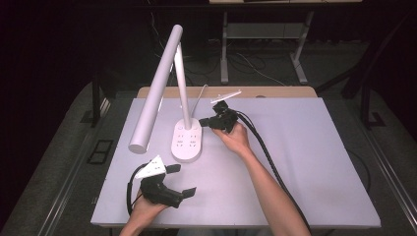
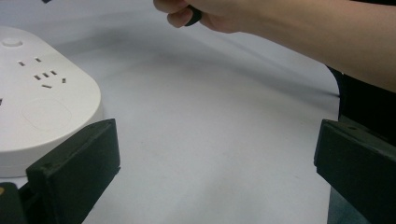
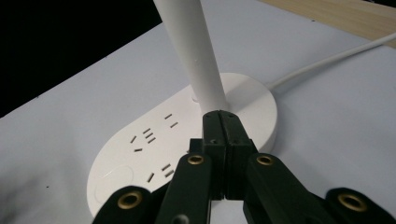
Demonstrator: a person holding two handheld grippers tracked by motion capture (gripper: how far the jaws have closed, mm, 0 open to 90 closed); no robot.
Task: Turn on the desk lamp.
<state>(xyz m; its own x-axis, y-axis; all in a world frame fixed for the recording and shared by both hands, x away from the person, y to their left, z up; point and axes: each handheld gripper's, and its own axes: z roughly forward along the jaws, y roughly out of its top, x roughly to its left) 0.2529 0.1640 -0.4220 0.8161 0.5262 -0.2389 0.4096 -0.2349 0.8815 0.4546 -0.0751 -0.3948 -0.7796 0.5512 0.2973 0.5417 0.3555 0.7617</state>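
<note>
Your right gripper has its jaws pressed together with nothing between them; in the right gripper view the closed tips sit right at the foot of the lamp's white stem, just above the oval base with its socket slots. From the high view, that desk lamp base stands left of centre on the white table top, its stem rising and the long lamp head slanting down toward your left side. A white cord runs off the base toward the far wooden edge. Your left gripper rests near the front edge with jaws spread wide, nothing between them, the base just beside its left jaw. The whole right half of the table is open surface, with your right forearm crossing it
</note>
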